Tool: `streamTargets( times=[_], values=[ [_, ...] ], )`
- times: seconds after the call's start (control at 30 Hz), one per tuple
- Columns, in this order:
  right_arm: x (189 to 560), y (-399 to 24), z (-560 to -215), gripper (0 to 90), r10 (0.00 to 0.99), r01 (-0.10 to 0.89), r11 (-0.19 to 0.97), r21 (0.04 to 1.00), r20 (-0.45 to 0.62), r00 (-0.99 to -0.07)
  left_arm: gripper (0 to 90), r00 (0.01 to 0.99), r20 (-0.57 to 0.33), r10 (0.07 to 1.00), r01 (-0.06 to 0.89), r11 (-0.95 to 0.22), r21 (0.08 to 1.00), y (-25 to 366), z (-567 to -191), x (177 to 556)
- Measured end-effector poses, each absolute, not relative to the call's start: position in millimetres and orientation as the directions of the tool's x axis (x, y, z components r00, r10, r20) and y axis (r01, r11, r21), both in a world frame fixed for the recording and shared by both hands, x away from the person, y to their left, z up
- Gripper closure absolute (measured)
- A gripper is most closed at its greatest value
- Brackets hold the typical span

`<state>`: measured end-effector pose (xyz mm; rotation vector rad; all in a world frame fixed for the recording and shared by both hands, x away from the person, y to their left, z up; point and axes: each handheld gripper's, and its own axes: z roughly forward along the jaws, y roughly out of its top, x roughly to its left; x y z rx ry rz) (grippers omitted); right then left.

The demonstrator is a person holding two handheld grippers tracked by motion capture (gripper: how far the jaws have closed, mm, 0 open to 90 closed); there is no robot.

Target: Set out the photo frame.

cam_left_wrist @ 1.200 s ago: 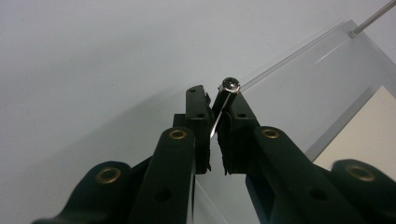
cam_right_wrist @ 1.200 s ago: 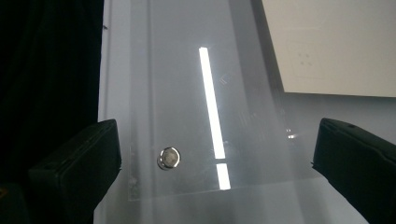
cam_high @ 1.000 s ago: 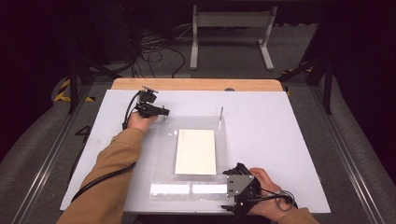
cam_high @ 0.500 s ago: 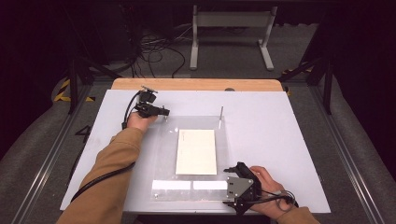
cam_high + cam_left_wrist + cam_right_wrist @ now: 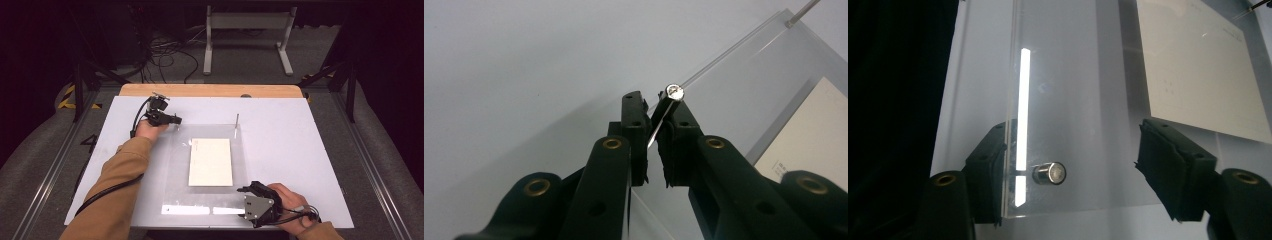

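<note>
— Dark floor all round, cables behind; white desk (image 5: 310, 150) well lit. Anything changed from the earlier high view?

— Little. Left hand at the same far left corner of the clear acrylic sheet (image 5: 175, 190). Right gripper (image 5: 248, 192) sits at the sheet's near right corner as before, but its jaws have just been closing.

— Closing on what?

— Short steel standoff (image 5: 1049, 173) stands between them, nearer one jaw. Neither pad touches it; the gap remains wide. That jaw sits at the sheet's near edge, contact unclear through the glare.

— Left gripper?

— Left gripper (image 5: 653, 125) is clamped on a thin metal pin (image 5: 666, 108), head up, standing at the sheet's far left corner.

— Other items?

— White card (image 5: 211, 161) lies flat near mid-sheet. A second pin (image 5: 236, 123) stands upright at the far right corner.

— Room to move?

— Plenty of bare desk right of the sheet and along the far edge, up to the wooden strip (image 5: 210, 90). Near edge is tight: sheet almost reaches it, and the right hand overhangs it.
</note>
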<state>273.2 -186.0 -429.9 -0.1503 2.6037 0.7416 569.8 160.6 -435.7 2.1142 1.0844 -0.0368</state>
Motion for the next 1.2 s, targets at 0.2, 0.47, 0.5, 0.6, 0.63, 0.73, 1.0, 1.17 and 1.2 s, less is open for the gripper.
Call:
streamTargets(
  times=[0.2, 0.47, 0.5, 0.6, 0.63, 0.73, 1.0, 1.17, 1.2],
  values=[
    [268.9, -190.5, -418.0, 43.4, 0.033, -0.226, 0.827, 0.514, -0.445, -0.895, 82.4, 0.641, -0.341, 0.687, 0.708, -0.358, 0.609, 161.4, -436.0, 571.0],
    [264.6, -190.4, -409.1, 49.7, 0.050, -0.233, 0.817, 0.527, -0.468, -0.882, 58.5, 0.629, -0.389, 0.673, 0.707, -0.287, 0.646, 171.5, -431.5, 569.8],
    [264.7, -191.0, -407.9, 49.9, 0.056, -0.230, 0.812, 0.537, -0.463, -0.884, 55.4, 0.625, -0.393, 0.674, 0.708, -0.277, 0.649, 172.0, -429.7, 568.4],
    [265.9, -192.2, -405.2, 50.6, 0.070, -0.225, 0.797, 0.560, -0.456, -0.887, 44.7, 0.640, -0.365, 0.676, 0.684, -0.286, 0.671, 175.1, -422.1, 562.9],
    [266.4, -192.6, -404.0, 51.0, 0.066, -0.229, 0.796, 0.561, -0.457, -0.887, 42.6, 0.654, -0.336, 0.678, 0.662, -0.298, 0.687, 177.0, -418.6, 559.8],
    [266.9, -192.9, -400.0, 51.7, 0.074, -0.225, 0.790, 0.570, -0.454, -0.888, 37.1, 0.662, -0.324, 0.676, 0.644, -0.291, 0.708, 181.2, -412.8, 551.7],
    [270.5, -195.5, -390.2, 53.3, 0.099, -0.214, 0.763, 0.610, -0.437, -0.894, 34.1, 0.686, -0.274, 0.674, 0.594, -0.302, 0.746, 193.8, -404.6, 531.3],
    [273.1, -196.4, -381.9, 54.5, 0.107, -0.208, 0.754, 0.623, -0.429, -0.897, 32.2, 0.692, -0.256, 0.675, 0.576, -0.303, 0.759, 199.9, -401.0, 520.0],
    [273.5, -196.7, -380.6, 54.6, 0.114, -0.201, 0.751, 0.630, -0.423, -0.899, 32.0, 0.695, -0.257, 0.672, 0.573, -0.302, 0.762, 201.3, -400.3, 517.4]
  ],
)
